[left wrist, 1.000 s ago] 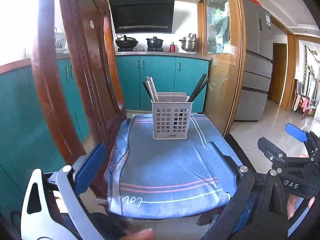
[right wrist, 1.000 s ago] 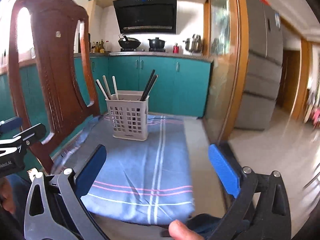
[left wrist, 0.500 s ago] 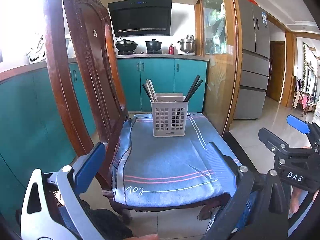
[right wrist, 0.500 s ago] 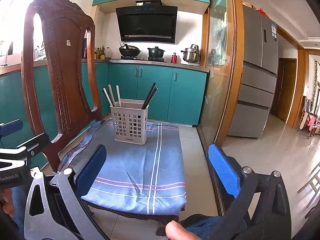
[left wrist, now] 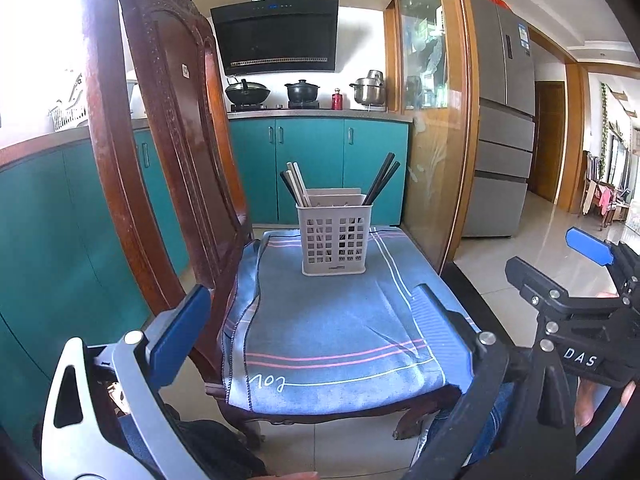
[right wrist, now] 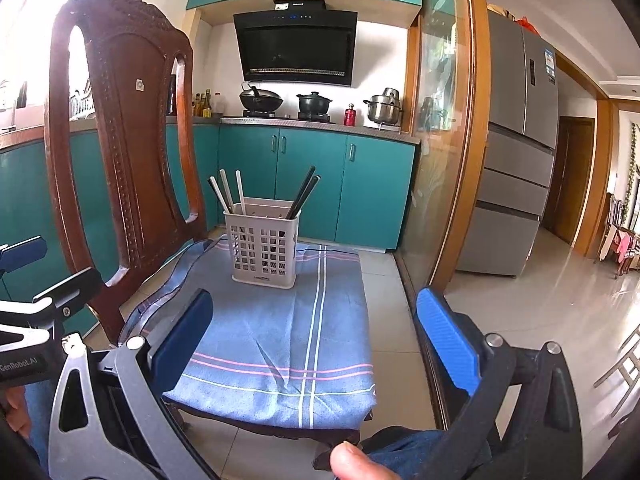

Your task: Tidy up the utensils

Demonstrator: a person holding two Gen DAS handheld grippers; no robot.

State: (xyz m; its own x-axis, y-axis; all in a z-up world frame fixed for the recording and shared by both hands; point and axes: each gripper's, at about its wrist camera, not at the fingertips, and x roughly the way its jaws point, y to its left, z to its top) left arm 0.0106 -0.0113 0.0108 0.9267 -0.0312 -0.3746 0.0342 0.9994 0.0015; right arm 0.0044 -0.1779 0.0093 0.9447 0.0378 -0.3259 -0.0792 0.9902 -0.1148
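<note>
A white slotted utensil basket [left wrist: 334,239] [right wrist: 262,247] stands upright at the far end of a blue striped cloth [left wrist: 332,332] [right wrist: 276,336] spread over a wooden chair seat. Pale chopsticks [left wrist: 297,184] [right wrist: 228,194] lean left in it and dark chopsticks [left wrist: 382,178] [right wrist: 303,196] lean right. My left gripper [left wrist: 308,316] is open and empty, held back at the near edge of the seat. My right gripper [right wrist: 316,328] is likewise open and empty, well short of the basket. Each gripper shows at the edge of the other's view.
The carved chair back [left wrist: 168,152] [right wrist: 120,132] rises at the left. Teal cabinets [left wrist: 320,168] and a stove with pots [left wrist: 302,90] lie behind. A glass door with a wooden frame [left wrist: 440,120] and a fridge [left wrist: 504,128] stand right; tiled floor [right wrist: 540,300] opens to the right.
Both grippers have drawn back and up from the chair, so the basket and cloth appear smaller and more floor shows. Both stay open; the basket has not moved.
</note>
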